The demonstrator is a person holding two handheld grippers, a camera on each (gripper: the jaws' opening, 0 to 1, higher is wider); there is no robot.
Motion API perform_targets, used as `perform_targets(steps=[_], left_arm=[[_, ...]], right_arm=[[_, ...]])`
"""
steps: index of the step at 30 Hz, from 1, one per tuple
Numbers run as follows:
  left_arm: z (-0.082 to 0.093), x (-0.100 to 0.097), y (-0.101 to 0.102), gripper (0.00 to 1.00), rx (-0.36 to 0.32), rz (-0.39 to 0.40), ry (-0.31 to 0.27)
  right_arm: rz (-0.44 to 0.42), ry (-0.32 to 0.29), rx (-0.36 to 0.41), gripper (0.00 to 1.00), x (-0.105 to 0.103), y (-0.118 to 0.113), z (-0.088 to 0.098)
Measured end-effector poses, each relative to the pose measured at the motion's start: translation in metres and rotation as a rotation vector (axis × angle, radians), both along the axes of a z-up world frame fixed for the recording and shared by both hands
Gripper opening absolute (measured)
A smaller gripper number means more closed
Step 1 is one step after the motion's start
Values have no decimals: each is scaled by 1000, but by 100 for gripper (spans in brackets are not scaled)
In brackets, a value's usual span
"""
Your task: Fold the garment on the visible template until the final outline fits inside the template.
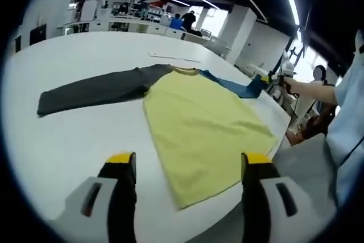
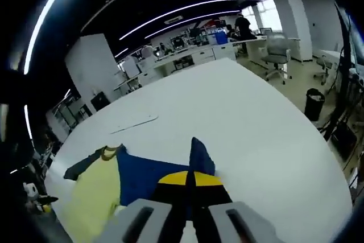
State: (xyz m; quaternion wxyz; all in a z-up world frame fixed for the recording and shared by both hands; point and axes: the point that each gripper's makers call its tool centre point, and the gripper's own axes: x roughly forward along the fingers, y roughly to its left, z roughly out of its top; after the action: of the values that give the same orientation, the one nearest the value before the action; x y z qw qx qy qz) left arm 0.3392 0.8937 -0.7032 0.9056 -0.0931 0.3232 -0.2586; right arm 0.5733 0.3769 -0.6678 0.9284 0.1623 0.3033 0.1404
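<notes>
A yellow shirt (image 1: 199,123) lies flat on the white table (image 1: 85,140). Its dark grey sleeve (image 1: 91,92) stretches out to the left and its blue sleeve (image 1: 236,86) to the far right. My left gripper (image 1: 189,160) hangs open above the shirt's near hem with nothing between its jaws. In the left gripper view my right gripper (image 1: 272,78) sits at the end of the blue sleeve, held by a person's hand. In the right gripper view the right gripper (image 2: 190,179) is shut on the blue sleeve (image 2: 145,176), with the yellow body (image 2: 94,200) to its left.
A thin pale strip (image 1: 173,57) lies on the table beyond the collar, also visible as a strip (image 2: 133,123) in the right gripper view. The table edge (image 1: 284,135) runs close by the shirt. An office chair (image 2: 277,55) and a dark bin (image 2: 313,103) stand on the floor.
</notes>
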Motion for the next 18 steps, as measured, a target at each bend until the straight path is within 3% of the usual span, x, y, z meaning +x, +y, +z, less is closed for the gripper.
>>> perform_targets(steps=[5,7,10,18], left_arm=[[1,-4,0,72,25,-29,-16],[3,-4,2,72,19,-27,-26],[5,-5,5,72,12,-17,-36],[8,-6,11,72,-5,7,-65]], right_arm=[[95,-22,197,0,5,75,34],[119,-38,242,0,7,98,44],[191,-46,240,0,11,136,50],[305,-21,246,0,15,221,45]])
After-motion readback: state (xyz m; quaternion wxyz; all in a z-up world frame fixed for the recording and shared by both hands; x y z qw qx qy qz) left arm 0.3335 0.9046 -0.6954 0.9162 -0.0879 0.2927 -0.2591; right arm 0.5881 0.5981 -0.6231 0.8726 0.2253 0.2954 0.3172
